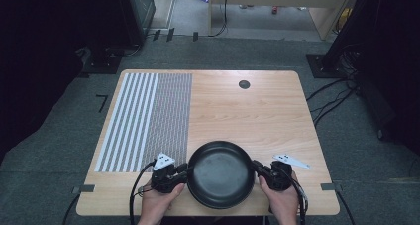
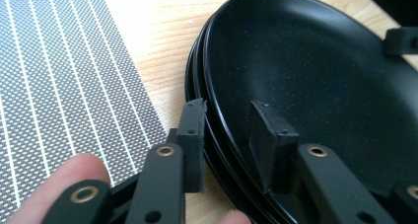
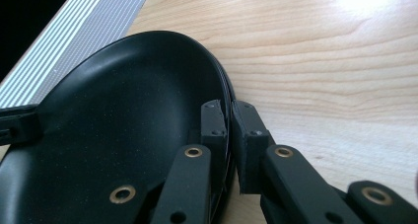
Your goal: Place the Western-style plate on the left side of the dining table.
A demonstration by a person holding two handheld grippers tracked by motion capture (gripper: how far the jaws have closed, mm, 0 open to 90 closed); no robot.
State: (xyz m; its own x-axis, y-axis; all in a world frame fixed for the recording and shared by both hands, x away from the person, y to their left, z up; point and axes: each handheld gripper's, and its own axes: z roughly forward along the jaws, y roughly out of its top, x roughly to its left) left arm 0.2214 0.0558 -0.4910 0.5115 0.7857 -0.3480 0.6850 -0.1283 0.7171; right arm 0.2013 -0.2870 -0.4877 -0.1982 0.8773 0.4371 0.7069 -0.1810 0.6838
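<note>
A black plate [image 1: 220, 173] lies on the wooden table [image 1: 247, 116] near the front edge; the left gripper view shows more rims under it [image 2: 315, 76], so it tops a stack. My left gripper [image 1: 185, 171] straddles its left rim, one jaw outside and one over the inner surface, with a gap left [image 2: 226, 130]. My right gripper [image 1: 255, 166] is shut on the right rim [image 3: 230, 125], pads pinching the plate's edge [image 3: 123, 115]. A hand holds each gripper.
A striped and dotted grey mat [image 1: 146, 118] covers the table's left half, close to the plate's left rim [image 2: 59, 86]. A small black round cap [image 1: 243, 84] sits near the far edge. Bare wood lies to the right and beyond the plate.
</note>
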